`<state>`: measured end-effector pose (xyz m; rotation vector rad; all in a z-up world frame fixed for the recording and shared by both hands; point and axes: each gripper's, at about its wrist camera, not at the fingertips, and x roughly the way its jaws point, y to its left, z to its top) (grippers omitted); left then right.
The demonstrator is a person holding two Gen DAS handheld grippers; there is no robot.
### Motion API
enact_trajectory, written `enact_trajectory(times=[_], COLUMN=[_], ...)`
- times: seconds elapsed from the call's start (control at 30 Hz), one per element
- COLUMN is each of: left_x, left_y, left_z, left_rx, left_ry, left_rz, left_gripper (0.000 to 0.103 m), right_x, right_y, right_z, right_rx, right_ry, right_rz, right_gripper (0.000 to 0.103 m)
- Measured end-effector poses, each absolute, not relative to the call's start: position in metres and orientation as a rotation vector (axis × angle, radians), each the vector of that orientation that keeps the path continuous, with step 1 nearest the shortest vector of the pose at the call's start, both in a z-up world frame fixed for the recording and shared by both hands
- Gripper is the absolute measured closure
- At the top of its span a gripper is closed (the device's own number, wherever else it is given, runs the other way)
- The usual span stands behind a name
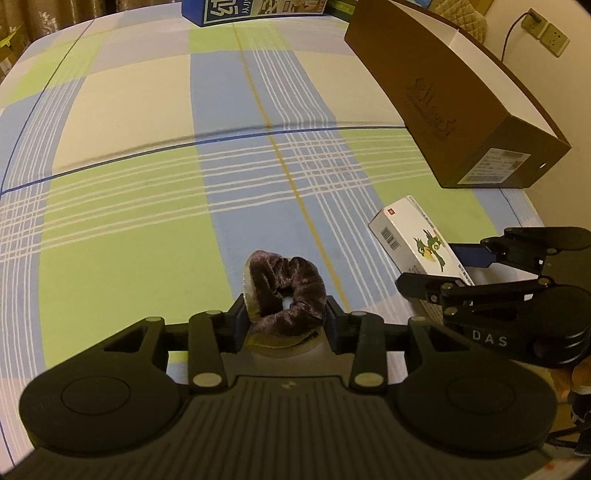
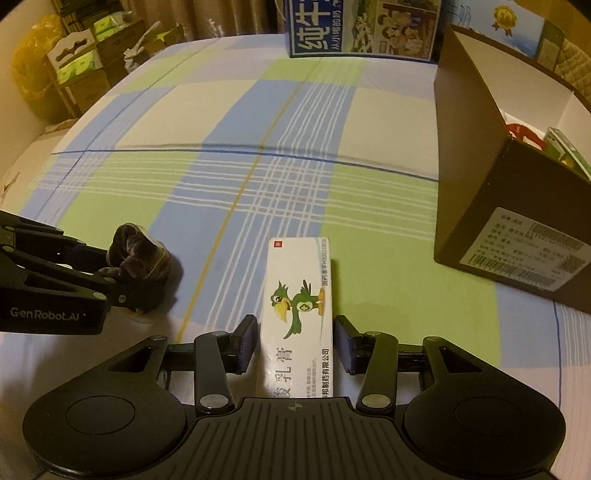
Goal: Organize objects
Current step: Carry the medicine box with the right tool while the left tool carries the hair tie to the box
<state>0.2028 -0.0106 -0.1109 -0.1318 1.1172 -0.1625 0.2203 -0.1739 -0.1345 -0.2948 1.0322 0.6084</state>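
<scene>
Left gripper [image 1: 284,317], clamped on a dark velvet scrunchie [image 1: 286,291]; the blue pads [image 1: 242,325] press the scrunchie from both sides, and a beige band shows at its lower and left edges. In the right wrist view the same scrunchie [image 2: 138,251] sits between the left gripper's [image 2: 122,273] fingers, at the near left part of the bed.

Right gripper [image 2: 295,343], fingers apart, one on each side of a white medicine box [image 2: 299,306] printed with a green bird; whether the pads [image 2: 247,341] touch the box cannot be told. The box [image 1: 417,240] lies flat on the checked bedsheet [image 1: 147,184], near the bed's front edge and to the right of the scrunchie.

Brown shoebox [image 2: 491,199], open at the top, standing on the sheet beyond and to the right of the medicine box, well apart from it; a red thing and a green packet show inside. Blue milk carton [image 2: 362,29] at the far edge of the bed.
</scene>
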Motion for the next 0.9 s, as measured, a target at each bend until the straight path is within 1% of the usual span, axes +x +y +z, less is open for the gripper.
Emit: enact_trajectory(times=[0.07,0.17,0.57,0.9], left_x=[0.203,0.201,0.193,0.198], left_y=[-0.014,-0.021,-0.049,-0.079], left_z=[-0.111,-0.11,-0.1,-0.053], left_rx=[-0.134,-0.133,-0.119,-0.116], left_ry=[1.121,1.125,1.116,1.007], left_rz=[-0.153,-0.144,-0.143,-0.182], left_gripper=[0.069,0.071,0.076,0.076], right_x=[0.221,0.219,0.216,0.218], right_y=[-0.175,-0.181,-0.212,-0.259], right_z=[-0.135,-0.133,-0.116,-0.058], right_rx=[-0.293,-0.29,-0.25,-0.133], right_ry=[1.033,1.03,1.015,0.916], right_rz=[0.62,0.639,0.701,0.726], right_gripper=[0.061,0.067,0.068,0.068])
